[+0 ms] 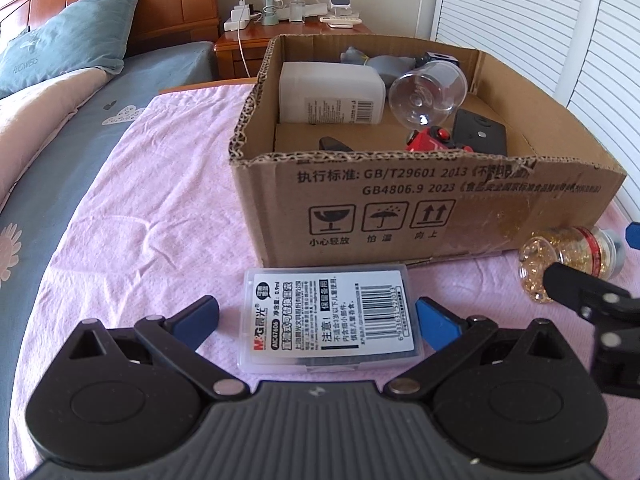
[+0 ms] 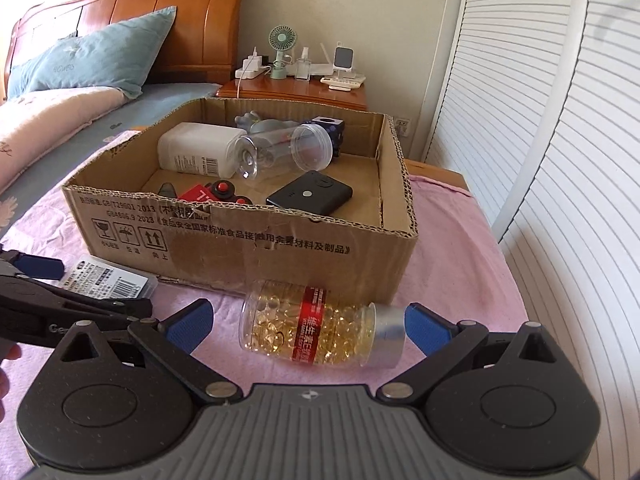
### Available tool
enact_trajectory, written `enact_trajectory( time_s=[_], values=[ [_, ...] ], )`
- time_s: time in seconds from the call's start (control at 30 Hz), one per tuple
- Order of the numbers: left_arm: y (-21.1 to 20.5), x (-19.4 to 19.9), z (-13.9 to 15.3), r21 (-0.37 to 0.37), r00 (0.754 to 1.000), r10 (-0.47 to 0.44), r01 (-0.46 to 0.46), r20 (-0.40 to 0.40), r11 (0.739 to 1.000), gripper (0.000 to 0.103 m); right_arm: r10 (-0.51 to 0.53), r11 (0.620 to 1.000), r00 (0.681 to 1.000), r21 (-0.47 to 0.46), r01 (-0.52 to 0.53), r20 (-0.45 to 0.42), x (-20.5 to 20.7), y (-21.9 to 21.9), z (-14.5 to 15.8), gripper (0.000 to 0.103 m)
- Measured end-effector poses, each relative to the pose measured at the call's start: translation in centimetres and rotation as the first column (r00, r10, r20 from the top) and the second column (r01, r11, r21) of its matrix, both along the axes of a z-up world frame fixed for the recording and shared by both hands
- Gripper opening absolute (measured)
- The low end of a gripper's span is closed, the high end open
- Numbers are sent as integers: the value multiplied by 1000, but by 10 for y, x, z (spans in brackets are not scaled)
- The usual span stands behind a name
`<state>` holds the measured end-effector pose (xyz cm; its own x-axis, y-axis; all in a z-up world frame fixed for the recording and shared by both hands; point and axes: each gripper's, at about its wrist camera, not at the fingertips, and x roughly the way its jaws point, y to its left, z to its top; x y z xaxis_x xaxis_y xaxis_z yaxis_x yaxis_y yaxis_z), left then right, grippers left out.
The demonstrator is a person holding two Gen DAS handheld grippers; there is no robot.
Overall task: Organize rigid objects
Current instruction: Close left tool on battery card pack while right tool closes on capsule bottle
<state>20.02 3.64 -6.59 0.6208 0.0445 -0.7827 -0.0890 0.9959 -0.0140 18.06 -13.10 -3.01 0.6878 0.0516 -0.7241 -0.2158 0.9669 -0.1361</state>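
A flat clear plastic case (image 1: 330, 318) with a white label lies on the pink cloth in front of the cardboard box (image 1: 400, 200). My left gripper (image 1: 320, 322) is open, its blue fingers on either side of the case, not touching it. A clear capsule bottle (image 2: 320, 328) with a red label and silver cap lies on its side in front of the box (image 2: 280, 240). My right gripper (image 2: 312, 326) is open around the bottle, its right pad close to the cap. The same bottle (image 1: 568, 260) shows at the right of the left wrist view.
The box holds a white bottle (image 2: 196, 152), a clear jar (image 2: 280, 152), a black device (image 2: 310, 196), a red toy (image 1: 432, 140) and a grey figure (image 1: 380, 62). A nightstand (image 2: 296, 92) with small items stands behind. White slatted doors (image 2: 560, 160) are at the right. A hand (image 2: 6, 372) shows at far left.
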Motion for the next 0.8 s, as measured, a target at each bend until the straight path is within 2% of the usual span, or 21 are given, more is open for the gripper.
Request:
enact_trajectory(
  time_s=[0.1, 0.2, 0.47, 0.6, 0.8],
  values=[
    [1, -2, 0, 1, 1000, -3, 3, 7, 1000, 103, -42, 999, 999, -16, 42, -3, 4, -3, -6, 103],
    [1, -2, 0, 1, 1000, -5, 5, 9, 1000, 103, -57, 998, 998, 10, 58, -39, 6, -15, -12, 103],
    [-1, -3, -1, 3, 1000, 21, -21, 21, 1000, 103, -20, 1000, 993, 22, 23, -112, 9, -26, -30, 103],
    [-1, -3, -2, 4, 999, 25, -25, 26, 1000, 103, -23, 997, 992, 73, 32, -125, 10, -33, -33, 103],
    [-3, -3, -2, 7, 998, 49, -49, 39, 999, 103, -1, 997, 995, 76, 9, -101, 7, -35, -35, 103]
  ],
)
